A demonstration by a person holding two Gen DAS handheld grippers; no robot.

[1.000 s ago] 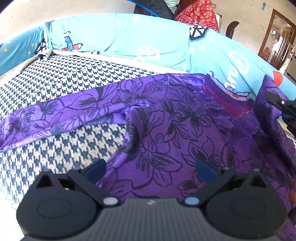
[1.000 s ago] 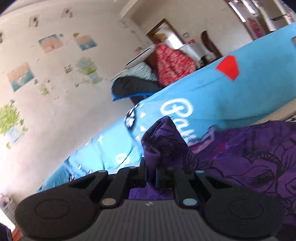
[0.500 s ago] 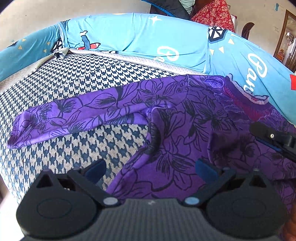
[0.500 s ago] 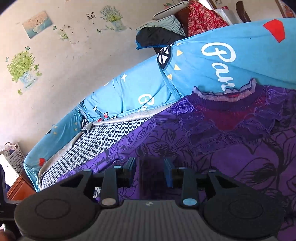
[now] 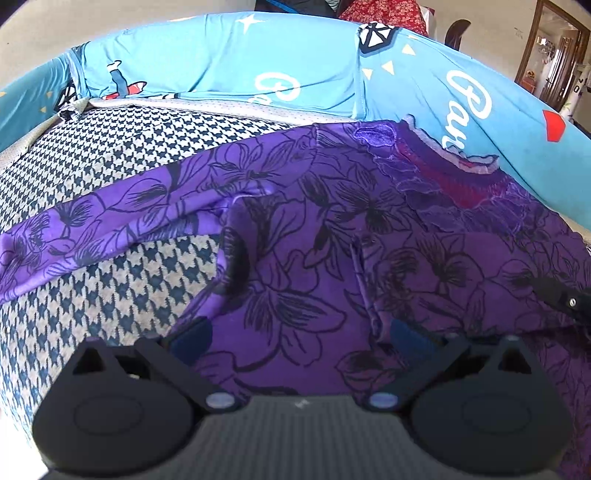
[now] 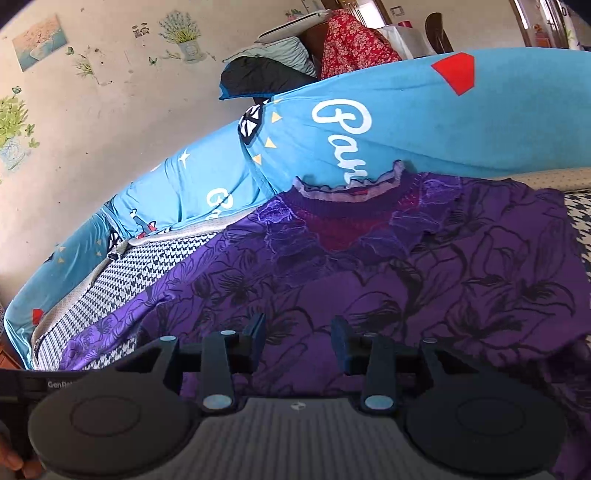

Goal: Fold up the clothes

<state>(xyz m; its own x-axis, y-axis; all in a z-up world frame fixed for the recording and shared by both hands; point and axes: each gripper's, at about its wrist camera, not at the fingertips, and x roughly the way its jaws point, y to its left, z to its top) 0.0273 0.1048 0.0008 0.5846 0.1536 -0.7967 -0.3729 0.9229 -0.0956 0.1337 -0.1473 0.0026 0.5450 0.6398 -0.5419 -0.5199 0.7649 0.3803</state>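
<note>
A purple shirt point(image 5: 332, 229) with black flower outlines lies face up on the houndstooth sofa seat point(image 5: 110, 155), its ruffled collar point(image 5: 454, 162) against the backrest. One sleeve point(image 5: 92, 221) stretches out to the left. The other sleeve point(image 6: 406, 302) lies folded across the shirt point(image 6: 369, 258) body. My left gripper point(image 5: 299, 334) is open wide just above the lower part of the shirt, with nothing between its pads. My right gripper point(image 6: 298, 332) hovers over the folded sleeve; its jaws are opening and the cloth lies loose below them, not pinched. A tip of the right gripper point(image 5: 565, 299) shows at the right edge.
A blue printed cover point(image 6: 406, 110) drapes the sofa backrest behind the shirt. Behind the sofa stand piled clothes point(image 6: 351, 40) and a wall with stickers point(image 6: 181, 33). A doorway point(image 5: 554, 62) shows far right. Houndstooth seat point(image 6: 147, 266) shows left of the shirt.
The right gripper held a raised bunch of the sleeve, brought it down over the shirt body and let go, its jaws parting. The left gripper drifted slightly and stayed open.
</note>
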